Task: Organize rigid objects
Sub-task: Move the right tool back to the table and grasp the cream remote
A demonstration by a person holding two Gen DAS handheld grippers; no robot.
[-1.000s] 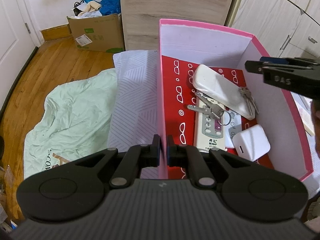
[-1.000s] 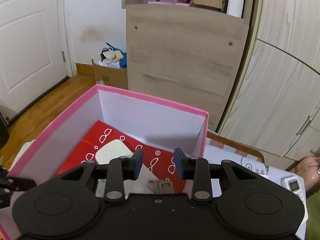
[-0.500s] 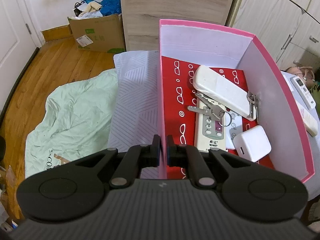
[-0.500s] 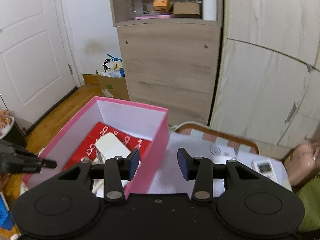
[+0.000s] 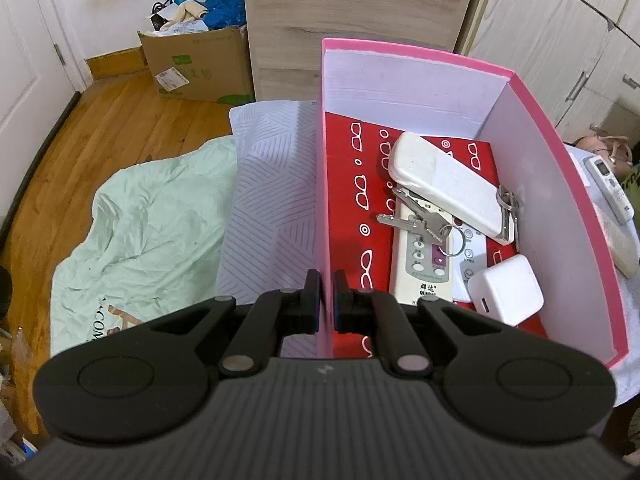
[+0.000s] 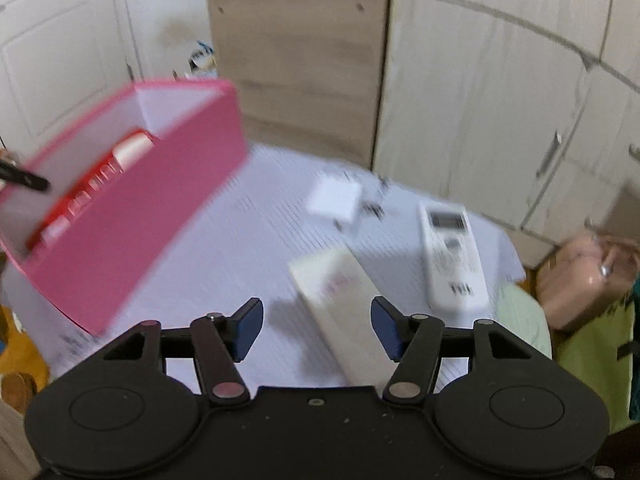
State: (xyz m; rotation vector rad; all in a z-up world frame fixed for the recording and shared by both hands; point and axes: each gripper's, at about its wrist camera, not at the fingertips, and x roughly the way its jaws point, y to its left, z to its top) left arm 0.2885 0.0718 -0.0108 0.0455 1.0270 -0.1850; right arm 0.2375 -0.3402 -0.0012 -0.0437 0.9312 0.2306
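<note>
Left wrist view. Pink box, centre right: partly filled. Contents: white case atop a flat remote, bunch of keys, white charger at lower right. Left gripper, lower centre, pinches the box's near wall.

Right wrist view, blurred. Still outside on the pale cloth: cream long box at centre, air-conditioner remote to its right, small white block above. Right gripper, jaws spreading, nothing pressed; the cream box lies just ahead between them. Judged over half done.
</note>
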